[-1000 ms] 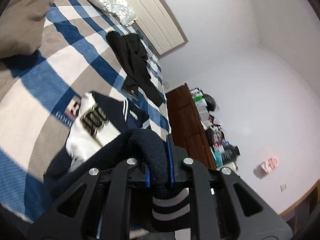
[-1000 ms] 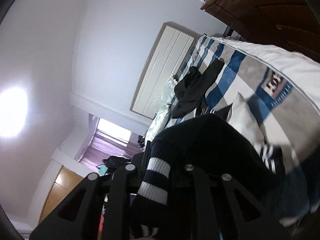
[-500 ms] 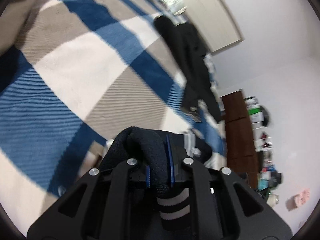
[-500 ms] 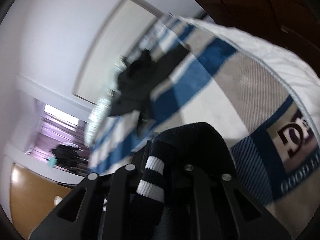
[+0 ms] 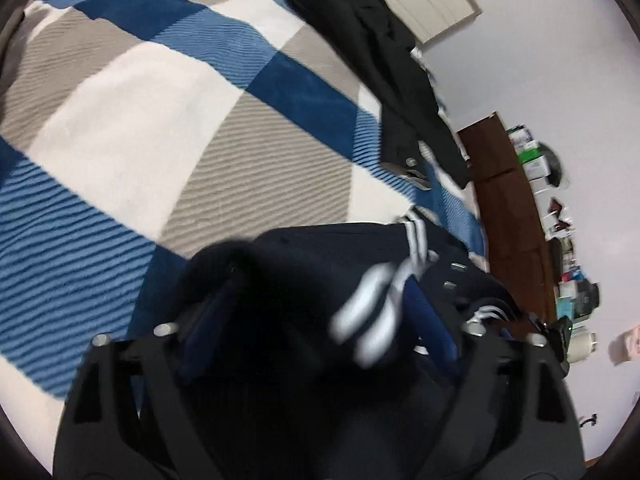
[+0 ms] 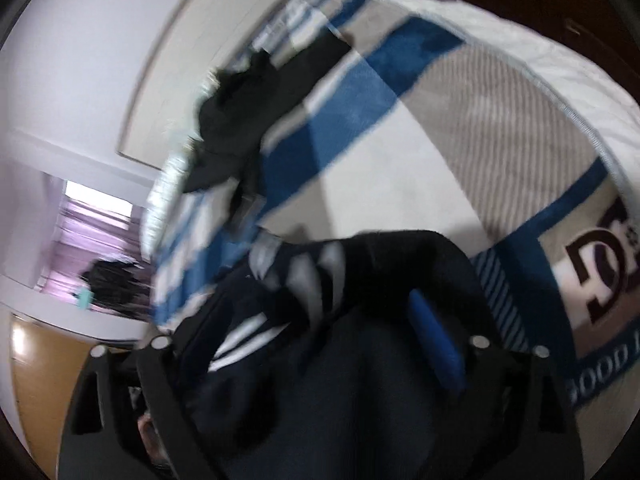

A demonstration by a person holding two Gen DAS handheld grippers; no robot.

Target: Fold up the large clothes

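Checked blanket (image 5: 168, 128) covered the bed, a black garment (image 5: 396, 80) lying near its far edge. Dark navy jacket (image 5: 344, 248) with white-striped cuffs lay on the blanket close under both tools.

Left gripper (image 5: 320, 312): jaws opening, cloth between them, pads off it. Right gripper (image 6: 304, 320): likewise opening, striped cuff loose between the jaws.

Step judged: letting the fold down. Best done by drawing both tools straight back, clear of the cloth, without dragging the folded edge.
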